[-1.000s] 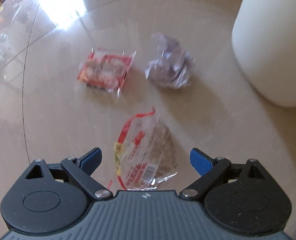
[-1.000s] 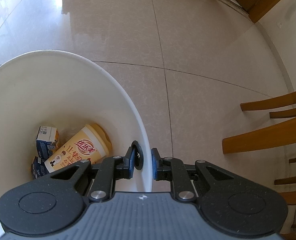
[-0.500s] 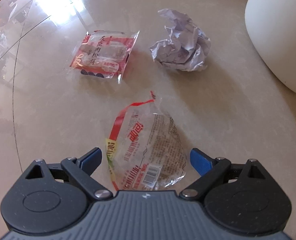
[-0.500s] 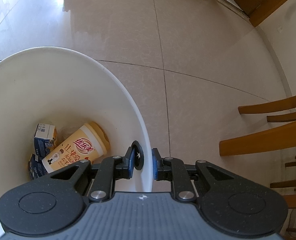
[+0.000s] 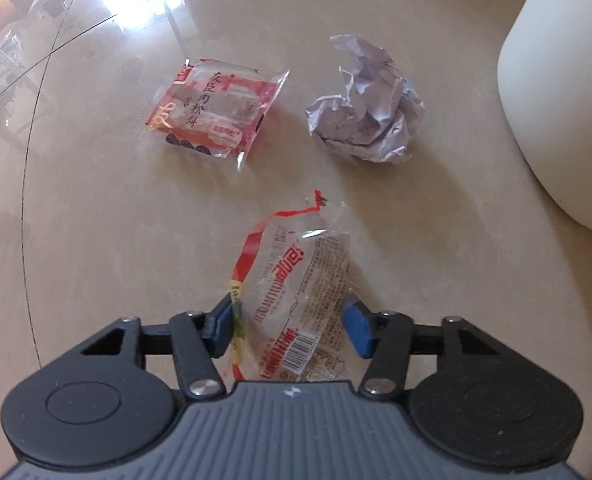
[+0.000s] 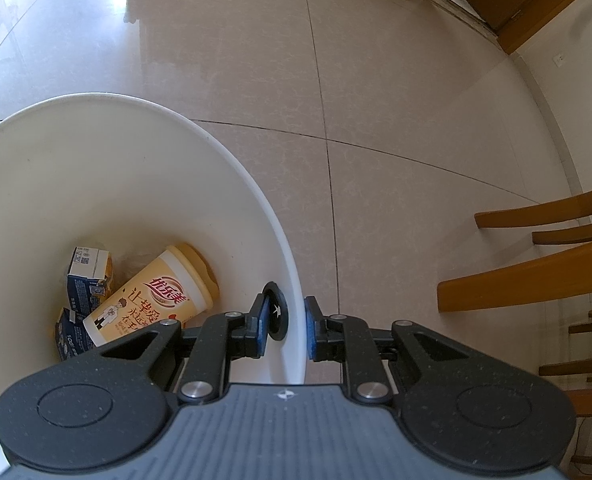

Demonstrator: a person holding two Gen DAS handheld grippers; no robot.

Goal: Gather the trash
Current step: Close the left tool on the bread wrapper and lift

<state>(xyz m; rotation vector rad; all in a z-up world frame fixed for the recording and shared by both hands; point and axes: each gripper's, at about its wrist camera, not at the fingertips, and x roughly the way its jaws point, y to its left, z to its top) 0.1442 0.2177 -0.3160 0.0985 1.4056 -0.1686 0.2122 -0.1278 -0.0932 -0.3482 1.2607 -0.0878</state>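
Between the left tool's [image 5: 288, 326] just-closing jaws lies the clear wrapper [image 5: 296, 300], both pads touching it.

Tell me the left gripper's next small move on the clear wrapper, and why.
Probably finish closing, then lift. The left gripper has just been closing, and the clear wrapper lies between its blue pads, already bunching. The right gripper clamps the white bin by its rim, ready to receive it.

The left tongs [image 5: 290, 330] have come down closer to the floor and their jaws have just been closing, from wide apart to hugging both edges of the clear wrapper [image 5: 296, 300], which now bulges up between the blue pads.
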